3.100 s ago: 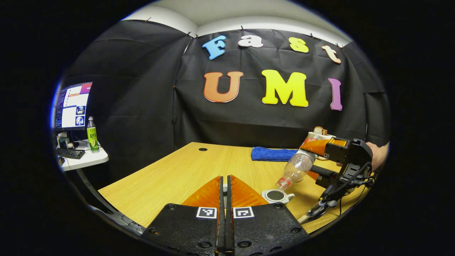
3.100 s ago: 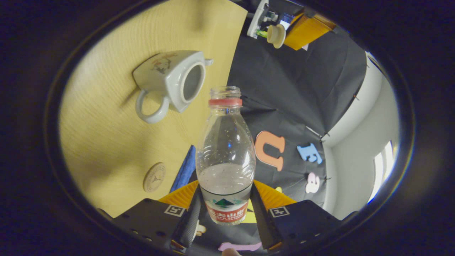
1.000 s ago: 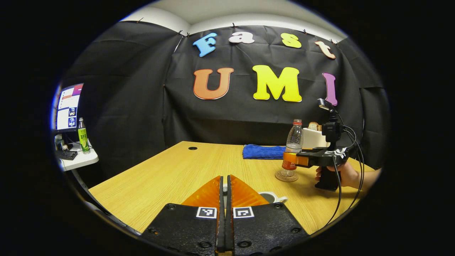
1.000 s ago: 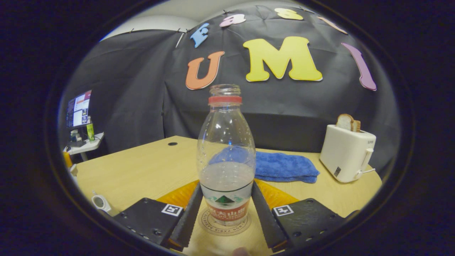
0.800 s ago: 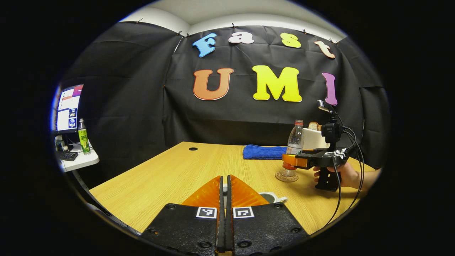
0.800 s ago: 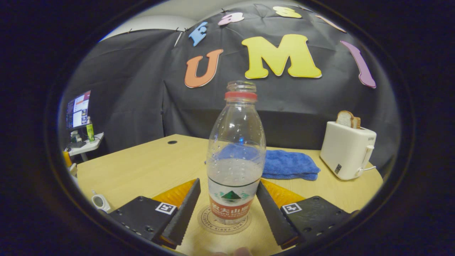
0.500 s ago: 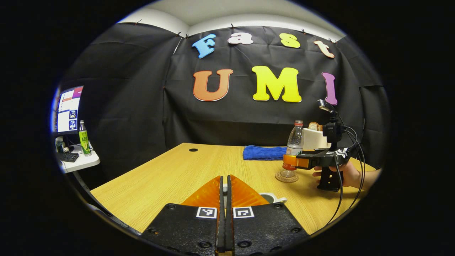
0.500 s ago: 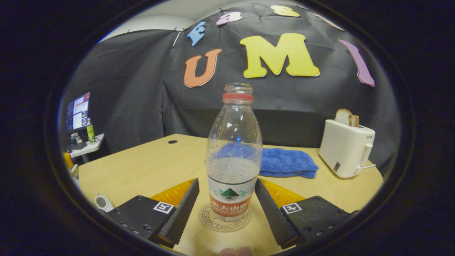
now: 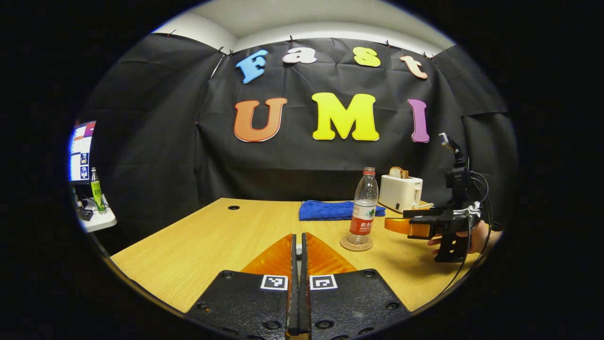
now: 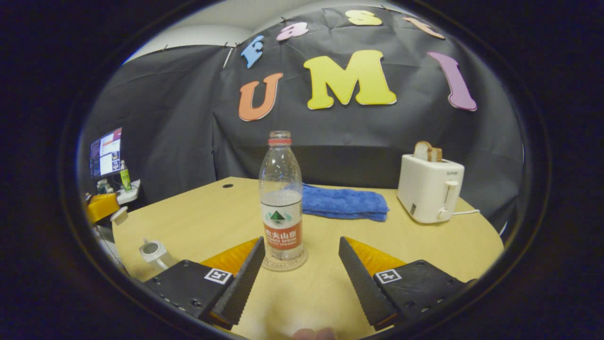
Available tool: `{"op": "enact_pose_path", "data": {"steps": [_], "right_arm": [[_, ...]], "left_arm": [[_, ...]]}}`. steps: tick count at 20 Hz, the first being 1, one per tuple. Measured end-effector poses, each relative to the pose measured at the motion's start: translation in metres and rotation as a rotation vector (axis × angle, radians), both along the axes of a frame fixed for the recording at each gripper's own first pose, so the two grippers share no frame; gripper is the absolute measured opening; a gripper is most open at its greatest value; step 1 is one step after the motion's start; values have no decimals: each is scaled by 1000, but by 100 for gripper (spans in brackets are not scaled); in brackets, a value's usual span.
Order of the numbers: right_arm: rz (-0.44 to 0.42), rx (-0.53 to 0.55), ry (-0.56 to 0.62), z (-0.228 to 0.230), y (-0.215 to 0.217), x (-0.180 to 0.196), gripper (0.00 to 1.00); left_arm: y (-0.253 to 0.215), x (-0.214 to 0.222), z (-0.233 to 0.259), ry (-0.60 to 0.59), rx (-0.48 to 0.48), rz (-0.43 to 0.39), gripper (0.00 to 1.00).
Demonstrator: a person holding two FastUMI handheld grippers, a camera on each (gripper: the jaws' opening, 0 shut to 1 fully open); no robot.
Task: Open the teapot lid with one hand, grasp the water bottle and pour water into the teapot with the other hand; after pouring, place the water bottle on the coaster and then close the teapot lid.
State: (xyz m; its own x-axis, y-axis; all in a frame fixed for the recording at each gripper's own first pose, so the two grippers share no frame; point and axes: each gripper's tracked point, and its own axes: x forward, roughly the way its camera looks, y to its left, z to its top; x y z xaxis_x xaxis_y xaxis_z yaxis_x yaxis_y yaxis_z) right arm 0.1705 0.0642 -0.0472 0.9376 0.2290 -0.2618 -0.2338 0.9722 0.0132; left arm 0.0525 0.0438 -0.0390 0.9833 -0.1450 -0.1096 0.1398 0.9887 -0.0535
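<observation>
On the coaster [image 10: 284,263] the water bottle [image 10: 281,197] stands upright; the right gripper [image 10: 298,255], jaws spread, has backed away from it. Left gripper [image 9: 297,245] stays pressed together above the table [image 9: 212,241].

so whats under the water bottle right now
The water bottle stands upright on a round coaster on the wooden table. The bottle's base covers the middle of the coaster.

Black cloth wall [image 10: 155,118] behind a wooden table [image 10: 217,212]; a white side desk [image 9: 96,221] stands left.
</observation>
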Motion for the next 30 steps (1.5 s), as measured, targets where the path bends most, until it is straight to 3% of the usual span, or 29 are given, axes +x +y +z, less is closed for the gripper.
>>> {"op": "enact_pose_path", "data": {"steps": [4, 9, 17, 25, 27, 29, 30], "right_arm": [[-51, -7, -72, 15, -24, -36, 94], [-130, 2, -115, 19, -56, -61, 93], [-182, 30, -87, 7, -77, -72, 94], [-198, -3, -137, 18, -81, -76, 93], [-188, -1, -138, 18, -76, -78, 93], [-180, 14, -140, 20, -71, -79, 94], [-180, 22, -143, 22, -71, -80, 94]], "left_arm": [[-20, 8, -14, 27, 5, -29, 3], [-17, 11, -40, 79, -27, 5, 3], [-19, 16, -50, 104, -18, 11, 3], [-19, 15, -67, 164, -37, 21, 6], [-17, 13, -63, 151, -33, 35, 12], [-14, 14, -55, 136, -14, 53, 45], [-10, 14, -50, 116, -5, 77, 68]]}}
